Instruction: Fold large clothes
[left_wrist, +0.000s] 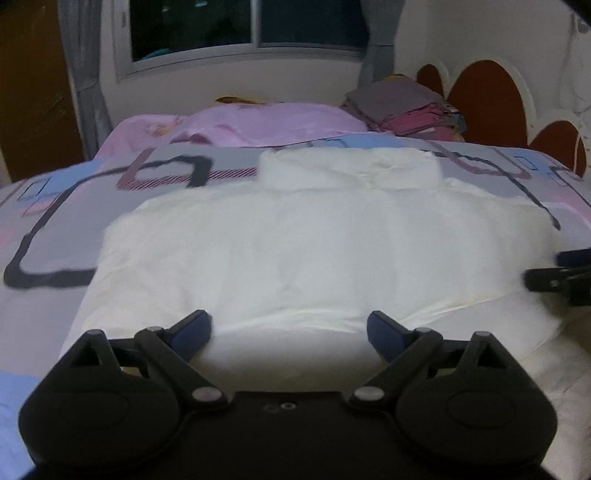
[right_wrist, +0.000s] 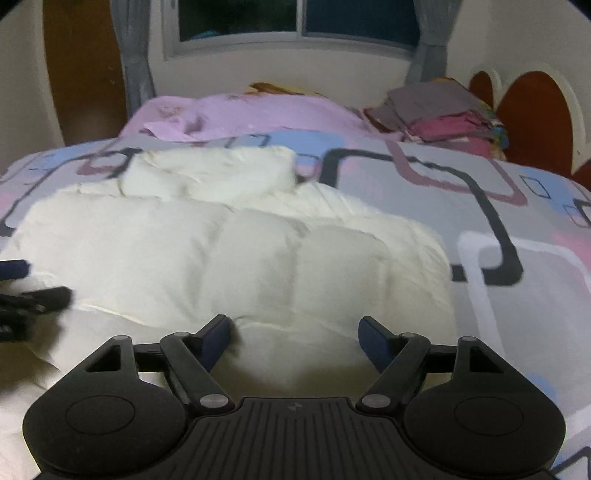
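A white padded jacket (left_wrist: 314, 251) (right_wrist: 221, 251) lies flat on the patterned bed cover (left_wrist: 74, 221) (right_wrist: 517, 206), its collar end (left_wrist: 351, 170) (right_wrist: 207, 177) folded at the far side. My left gripper (left_wrist: 289, 325) hovers over the jacket's near edge on the left, jaws wide, with only loose white fabric below them. My right gripper (right_wrist: 293, 326) stands open over the near edge further right. Each gripper shows at the edge of the other's view: the right gripper (left_wrist: 554, 275) and the left gripper (right_wrist: 33, 291). Neither pinches the cloth.
A stack of folded grey and red clothes (left_wrist: 402, 107) (right_wrist: 443, 110) sits at the far right of the bed beside a brown and white headboard (left_wrist: 487, 103). A pink quilt (left_wrist: 258, 122) (right_wrist: 240, 114) lies behind the jacket, under a window (left_wrist: 240, 26).
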